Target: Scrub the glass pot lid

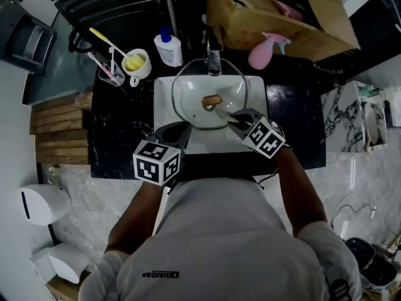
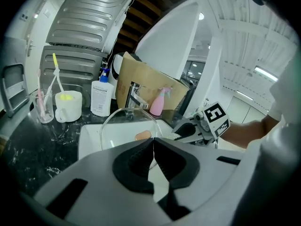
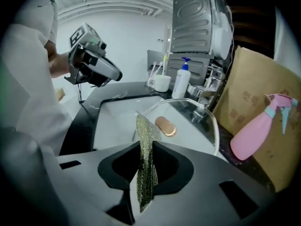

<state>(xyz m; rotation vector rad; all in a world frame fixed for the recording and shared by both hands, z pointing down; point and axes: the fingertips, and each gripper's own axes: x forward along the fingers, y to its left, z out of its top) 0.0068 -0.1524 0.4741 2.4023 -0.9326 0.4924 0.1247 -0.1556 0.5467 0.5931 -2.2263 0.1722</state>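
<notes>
Right gripper view: right tool (image 3: 146,147) clamped on olive mesh scouring cloth (image 3: 145,128), left tool (image 2: 153,142) pinching round clear glass pot lid (image 3: 188,126) at rim — likely rigid, slick, breakable; rim grip suits.

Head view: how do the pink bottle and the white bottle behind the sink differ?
The pink bottle has a trigger spray head; the white bottle has a blue pump top. The pink bottle is right of the tap, by the cardboard box; the white bottle is left of it, beside the mug. Both are on the black counter.
</notes>
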